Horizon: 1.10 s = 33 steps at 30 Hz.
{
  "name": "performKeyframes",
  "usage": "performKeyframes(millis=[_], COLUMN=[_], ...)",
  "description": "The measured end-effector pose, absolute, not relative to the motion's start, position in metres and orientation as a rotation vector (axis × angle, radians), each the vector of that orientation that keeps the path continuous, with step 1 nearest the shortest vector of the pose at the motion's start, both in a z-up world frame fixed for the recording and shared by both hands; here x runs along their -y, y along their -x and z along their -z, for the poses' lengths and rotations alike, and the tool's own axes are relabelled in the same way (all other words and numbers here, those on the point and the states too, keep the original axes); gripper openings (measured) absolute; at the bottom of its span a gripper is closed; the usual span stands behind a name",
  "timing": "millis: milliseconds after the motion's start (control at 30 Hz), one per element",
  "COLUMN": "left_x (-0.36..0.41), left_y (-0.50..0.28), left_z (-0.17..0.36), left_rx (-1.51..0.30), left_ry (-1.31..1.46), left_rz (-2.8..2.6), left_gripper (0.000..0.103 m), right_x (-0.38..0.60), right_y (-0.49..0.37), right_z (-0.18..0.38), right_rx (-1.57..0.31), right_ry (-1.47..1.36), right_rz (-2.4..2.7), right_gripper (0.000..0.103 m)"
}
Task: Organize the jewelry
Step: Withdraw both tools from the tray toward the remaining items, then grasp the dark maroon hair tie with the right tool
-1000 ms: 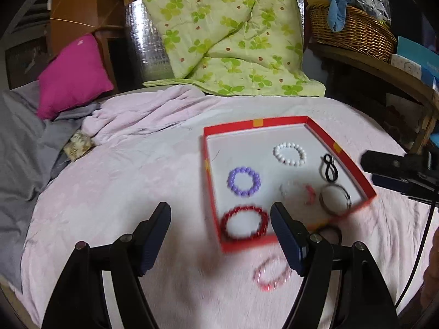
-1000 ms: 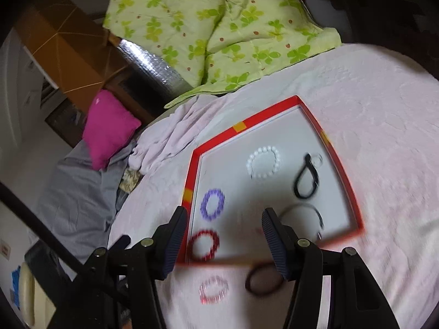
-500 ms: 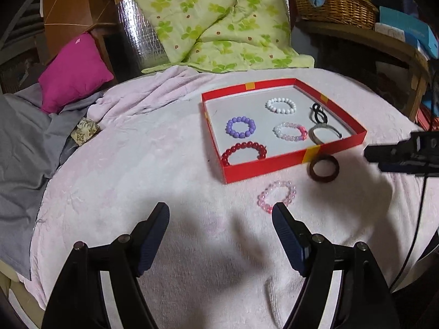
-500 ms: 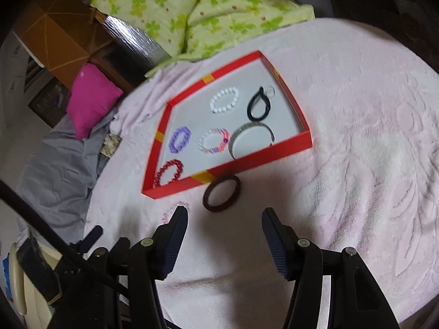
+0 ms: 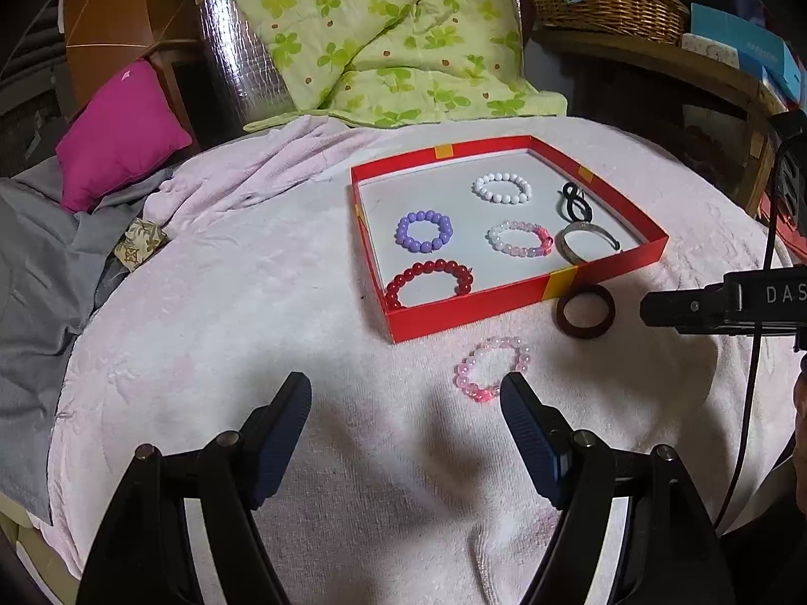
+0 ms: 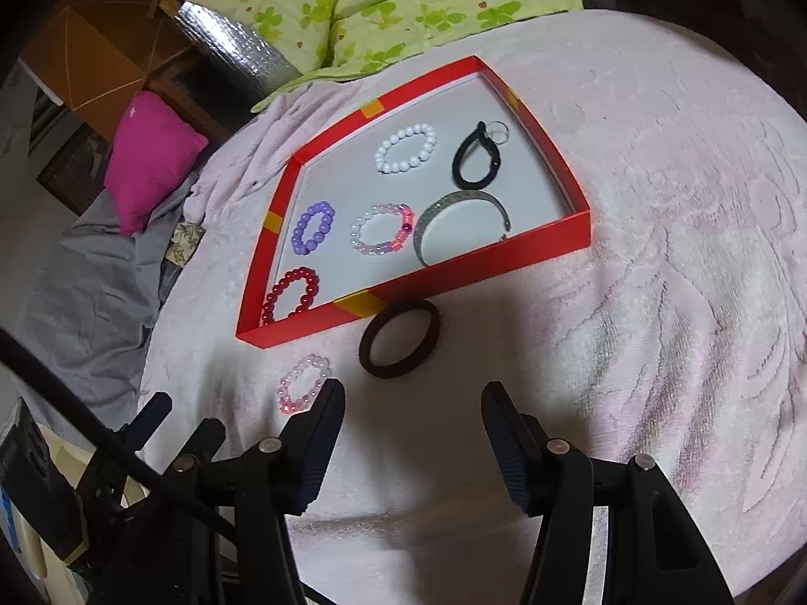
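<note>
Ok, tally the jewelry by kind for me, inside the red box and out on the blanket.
Beaded bracelets: 5, four in the red box, one pink outside
Solid bangles: 2, silver inside, dark brown outside
Black loop: 1, inside
Total: 8

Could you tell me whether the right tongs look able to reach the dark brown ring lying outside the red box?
Probably yes: the brown ring lies flat on the blanket just ahead of the open right tongs, outside the box, with nothing between them.
</note>
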State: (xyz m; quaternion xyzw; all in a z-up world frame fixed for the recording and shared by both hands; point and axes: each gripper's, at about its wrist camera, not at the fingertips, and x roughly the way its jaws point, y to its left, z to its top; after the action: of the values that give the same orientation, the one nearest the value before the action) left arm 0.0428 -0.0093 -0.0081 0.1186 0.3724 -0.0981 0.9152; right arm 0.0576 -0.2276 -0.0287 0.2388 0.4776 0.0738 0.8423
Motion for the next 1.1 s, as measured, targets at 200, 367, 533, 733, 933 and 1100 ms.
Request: performKeyframes(millis=[200,367,533,733,933,1100], left_x=[0.005,-0.003,-0.008,-0.006,-0.004,-0.001], left_y=[-0.055,-0.064,-0.065,-0.066,-0.067,-0.072], left_z=[0.026,0.038,0.038,0.037,0.036,0.037], left_rx=[-0.866,-0.943,-0.955,-0.956,-0.951,-0.971], left_ry=[-0.239,-0.187,-0.156,-0.147,-0.11,-0.059], left_rz=[0.204,0.191,0.192,0.213,0.269,0.317], left_gripper=[0.078,0.078,0.078,0.078,0.078,0.078], right_x=[0.236,0.236,0.223,0.2,0.195,0.212], right_y=[-0.058,-0.065,-0.077,-0.089,-0.089,-0.078], right_z=[0.034,0.038,0.04,0.045,0.046,0.043], right_rx=[-1.016,-1.005,-0.988,-0.979,-0.969,-0.982], right_ry=[-0.514,-0.475,-0.425,-0.328,-0.223,-0.295], right_rz=[-0.137,-0.096,-0.084,-0.062,0.003,-0.037], right_gripper=[0.06,0.06,0.06,0.037,0.009,0.009])
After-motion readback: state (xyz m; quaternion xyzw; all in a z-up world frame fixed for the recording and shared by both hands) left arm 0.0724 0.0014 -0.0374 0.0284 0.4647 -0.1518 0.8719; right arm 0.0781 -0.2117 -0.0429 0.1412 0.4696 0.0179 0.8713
